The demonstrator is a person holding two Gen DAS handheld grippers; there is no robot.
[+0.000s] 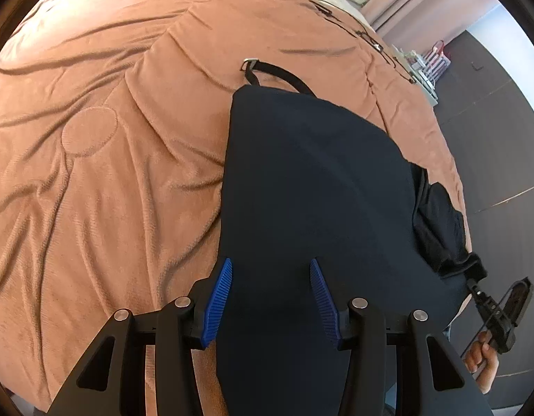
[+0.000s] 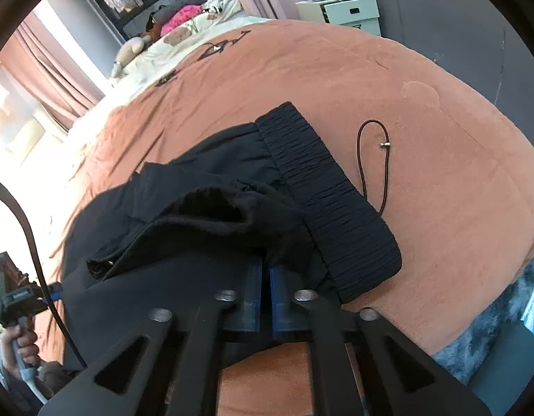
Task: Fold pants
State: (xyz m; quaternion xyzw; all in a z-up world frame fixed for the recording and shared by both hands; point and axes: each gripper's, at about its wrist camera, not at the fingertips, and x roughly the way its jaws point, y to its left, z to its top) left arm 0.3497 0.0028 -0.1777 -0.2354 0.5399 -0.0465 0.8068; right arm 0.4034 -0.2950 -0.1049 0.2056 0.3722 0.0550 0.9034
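Observation:
Dark navy pants [image 1: 312, 190] lie on an orange bedspread [image 1: 111, 138]. In the left wrist view their leg part lies flat and smooth. My left gripper [image 1: 270, 270] is open, its blue fingers [image 1: 218, 298] just above the cloth near the pants' left edge. In the right wrist view the pants [image 2: 197, 208] are bunched, with the ribbed elastic waistband [image 2: 322, 187] running diagonally. My right gripper [image 2: 265, 270] is shut on the pants fabric just below the waistband. The right gripper also shows at the far right of the left wrist view [image 1: 475, 280].
A black strap with a metal buckle [image 1: 267, 69] lies past the pants. A brown cord loop [image 2: 371, 159] lies right of the waistband. A white nightstand [image 2: 346, 10] stands beyond the bed; soft toys and pillows [image 2: 183, 20] at the head. Dark floor [image 1: 492, 121] to the right.

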